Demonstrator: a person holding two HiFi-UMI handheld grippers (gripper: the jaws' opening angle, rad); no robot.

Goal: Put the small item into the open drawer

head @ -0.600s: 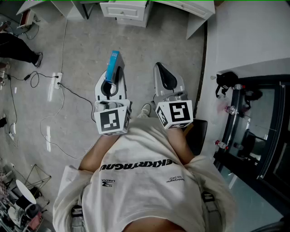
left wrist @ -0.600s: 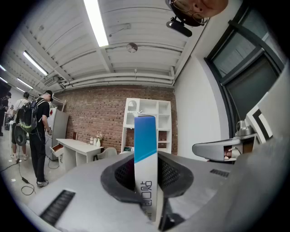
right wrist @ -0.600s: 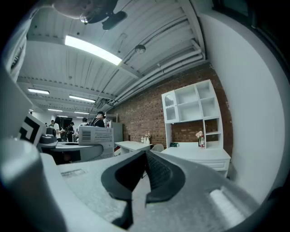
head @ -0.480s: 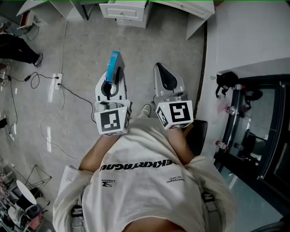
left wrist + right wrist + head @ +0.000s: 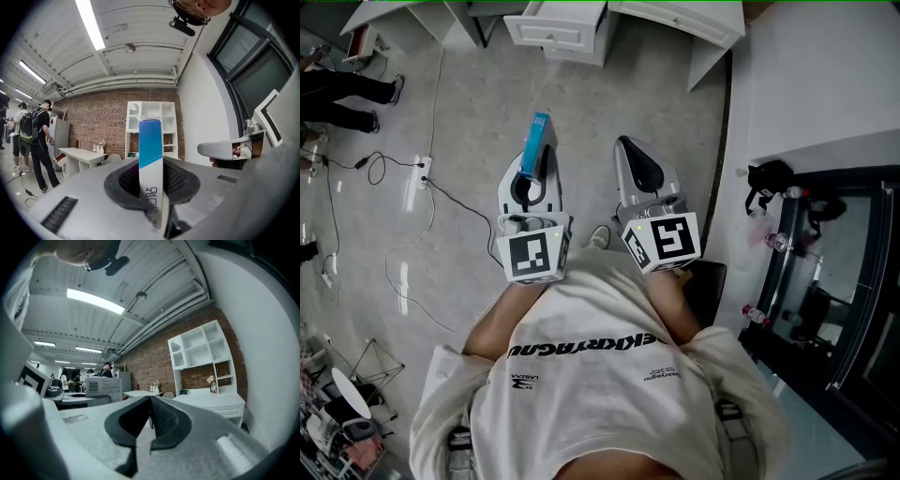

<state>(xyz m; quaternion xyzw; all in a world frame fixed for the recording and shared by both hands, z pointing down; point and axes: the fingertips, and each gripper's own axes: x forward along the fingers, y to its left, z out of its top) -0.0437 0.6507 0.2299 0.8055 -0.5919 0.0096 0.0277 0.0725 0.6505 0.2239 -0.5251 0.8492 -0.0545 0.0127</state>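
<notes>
Grey floor underfoot. Open drawer at far edge of head view, well apart from me, straight ahead of my left tongs, a touch to right. Left tongs clamped on small box: blue end forward, long axis along jaws, aimed at drawer. Right tongs closed, empty, just beside left. My judgement: left hand is carrier; needs forward approach, then box tipped down over drawer.
</notes>
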